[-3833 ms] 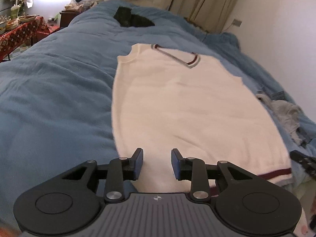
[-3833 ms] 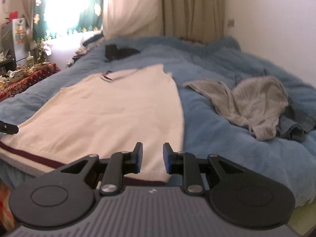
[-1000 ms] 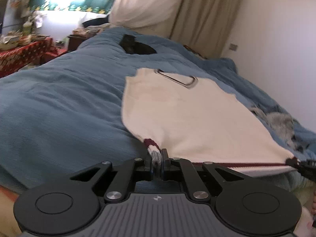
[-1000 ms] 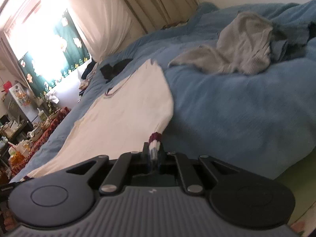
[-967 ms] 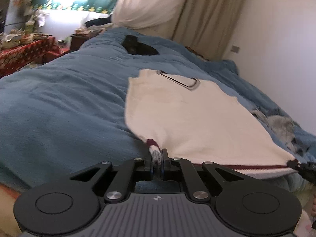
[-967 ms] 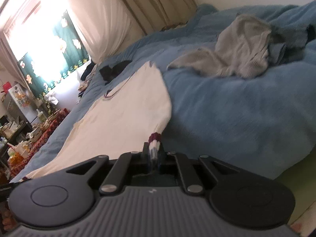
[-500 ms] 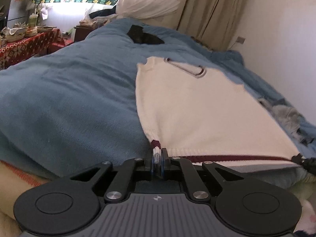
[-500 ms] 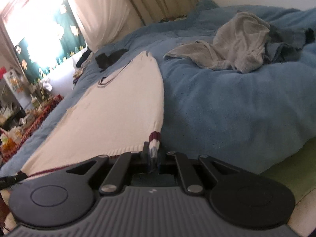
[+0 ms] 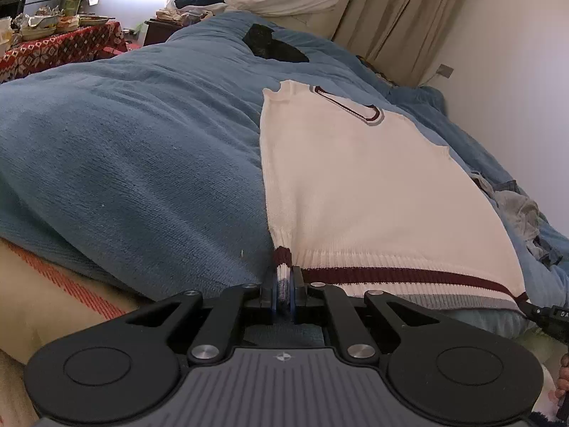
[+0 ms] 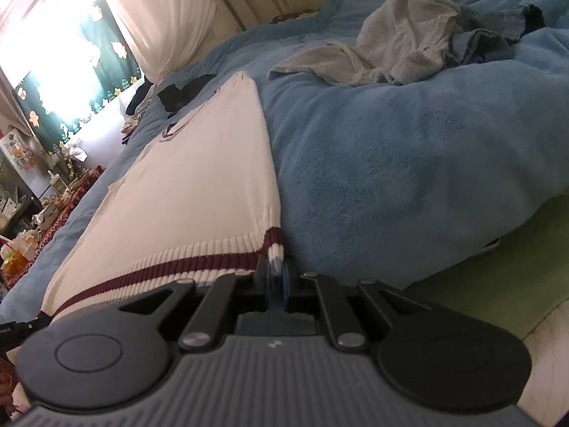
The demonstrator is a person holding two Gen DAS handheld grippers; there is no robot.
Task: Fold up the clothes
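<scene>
In front of me the bed [image 9: 149, 163] is covered by a blue fleecy blanket [image 10: 409, 163]. On it a cream knitted vest [image 9: 359, 185] lies spread flat, neckline at the far end. Beyond it sits a small black garment [image 9: 274, 48]; to my right, a crumpled grey garment [image 10: 394, 49] against bunched denim [image 10: 498, 41]

Daylight from the window [image 10: 71, 53], blown out to white glare in the right wrist view. Blue blanket [image 9: 142, 163] evenly lit, soft shadows in its folds. Strong fisheye bending and dark vignette at corners. Right view slightly soft; far clutter blurred.
</scene>
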